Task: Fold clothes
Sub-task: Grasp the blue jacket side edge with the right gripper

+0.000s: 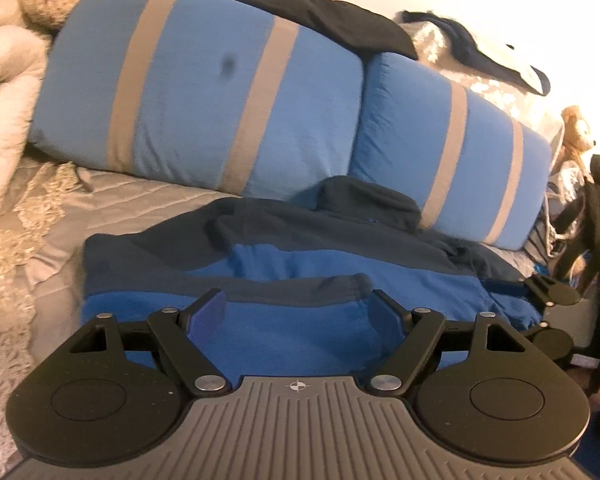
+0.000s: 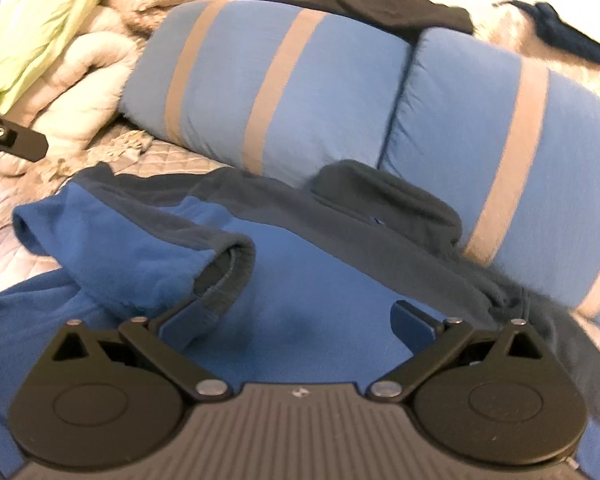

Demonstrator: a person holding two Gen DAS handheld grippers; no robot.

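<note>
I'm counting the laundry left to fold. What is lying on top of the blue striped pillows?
A dark garment lies draped over the top of the blue striped pillows, at the seam where they meet. Whatever lies behind the pillows is hidden.

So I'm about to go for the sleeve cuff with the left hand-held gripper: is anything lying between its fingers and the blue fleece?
Nothing visible: the left hand-held gripper stands open right over the blue fleece, its sleeve cuff just ahead, uncovered.
</note>
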